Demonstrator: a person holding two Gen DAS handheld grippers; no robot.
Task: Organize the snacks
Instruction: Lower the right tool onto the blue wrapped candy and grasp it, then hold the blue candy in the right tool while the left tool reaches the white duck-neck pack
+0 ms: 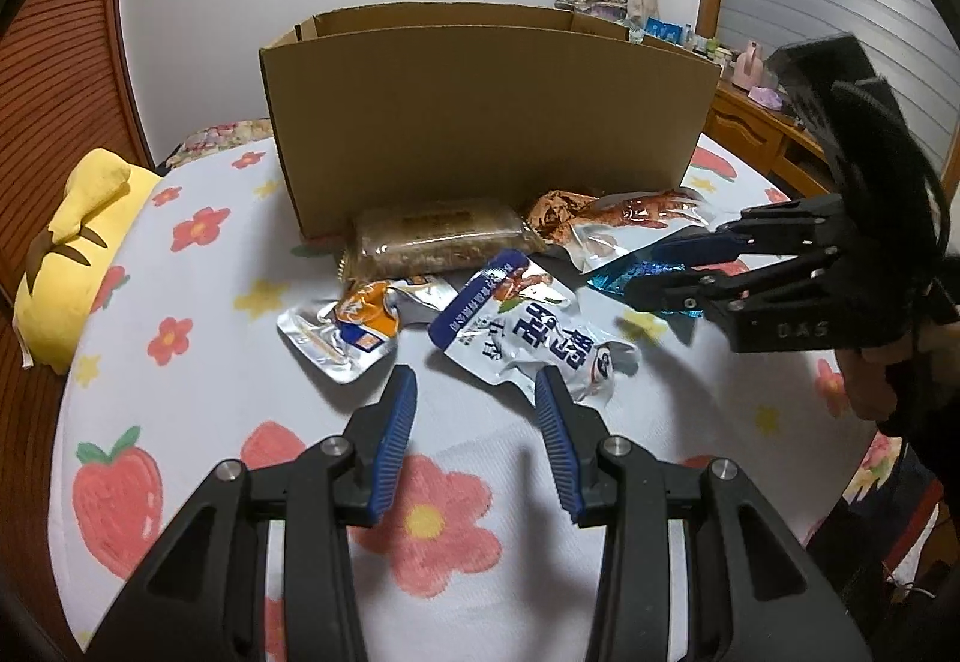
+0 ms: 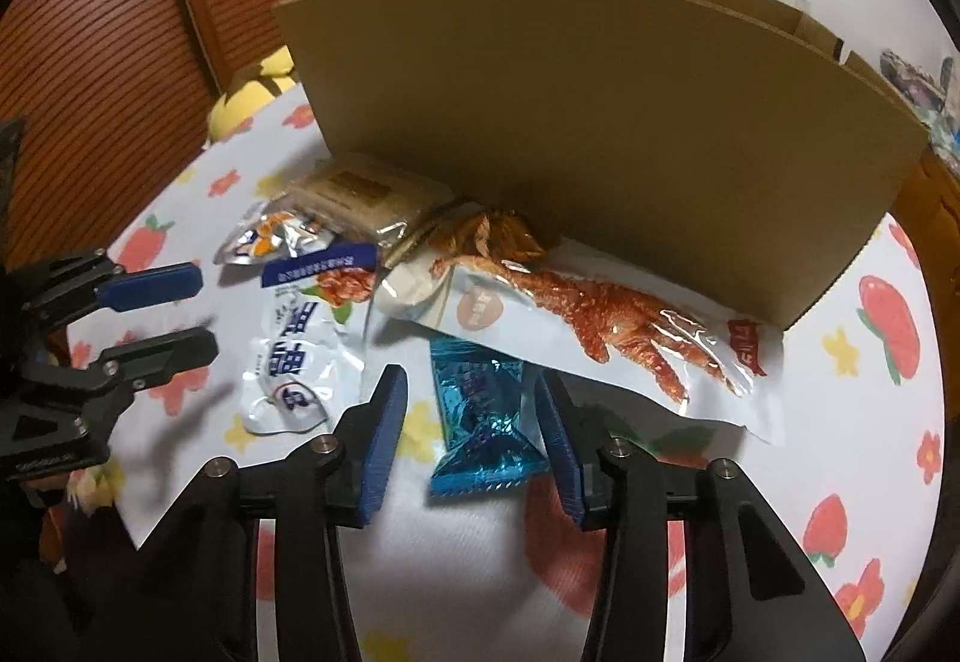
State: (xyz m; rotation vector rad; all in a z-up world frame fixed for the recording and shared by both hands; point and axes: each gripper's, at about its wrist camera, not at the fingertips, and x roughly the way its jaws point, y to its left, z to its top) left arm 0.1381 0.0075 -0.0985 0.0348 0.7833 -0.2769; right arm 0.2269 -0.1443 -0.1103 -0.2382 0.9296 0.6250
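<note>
The left hand-held gripper (image 1: 476,383) hangs open over the flower-and-strawberry bedsheet (image 1: 432,530), its blue pads spread with nothing between them. Just ahead of its right fingertip lies a white-and-blue snack pouch (image 1: 528,332); ahead and to the left sits a silver-and-orange pouch (image 1: 354,329). Beyond those, a clear-wrapped brown snack block (image 1: 438,236) rests against the front wall of an open cardboard box (image 1: 486,122). The right hand-held gripper (image 2: 471,389) is also open, its fingers standing either side of a shiny blue candy wrapper (image 2: 483,422) without visibly pressing it. Ahead and to its right, a long chicken-foot snack packet (image 2: 600,326) lies along the foot of the box, its crumpled orange end by the brown block. A yellow plush toy (image 1: 78,242) sits far off to the left hand-held gripper's left.
</note>
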